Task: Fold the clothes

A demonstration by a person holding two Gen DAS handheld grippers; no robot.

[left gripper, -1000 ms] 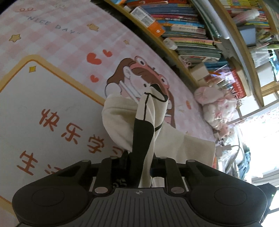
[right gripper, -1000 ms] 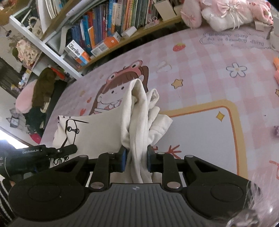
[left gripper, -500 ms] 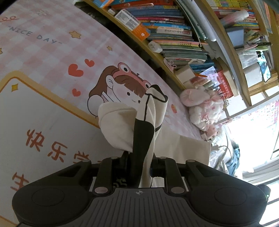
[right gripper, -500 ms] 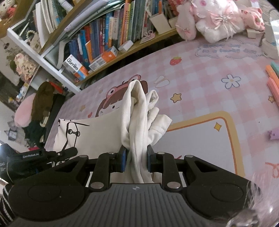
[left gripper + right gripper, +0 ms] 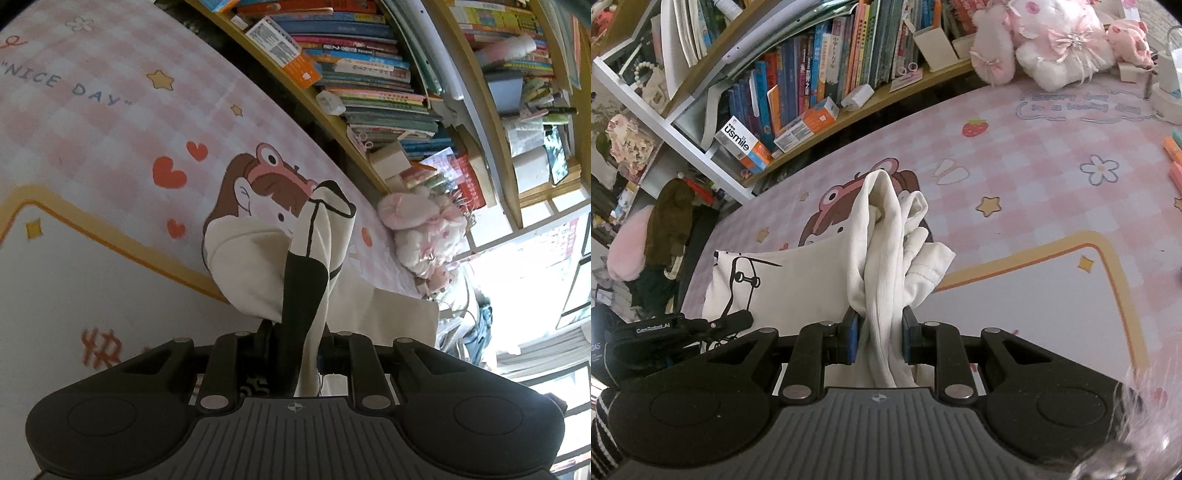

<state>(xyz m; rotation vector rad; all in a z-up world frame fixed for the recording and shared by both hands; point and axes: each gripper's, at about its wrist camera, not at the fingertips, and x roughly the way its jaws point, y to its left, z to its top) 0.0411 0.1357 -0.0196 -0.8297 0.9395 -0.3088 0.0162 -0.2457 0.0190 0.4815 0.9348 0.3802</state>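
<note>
Both grippers pinch one cream T-shirt (image 5: pixel 798 280). Left gripper (image 5: pixel 295 347) clamps its black-trimmed edge; right gripper (image 5: pixel 879 339) clamps bunched ribbed cloth ahead of it.

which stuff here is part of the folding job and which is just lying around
In the job:
- cream garment with black print
- left claw, shut on its black-trimmed part
- right claw, shut on a bunched cream fold
- pink cartoon mat under it

Just lying about:
- books on the shelf
- pink plush toys
- usmile box
- highlighter pens
</note>
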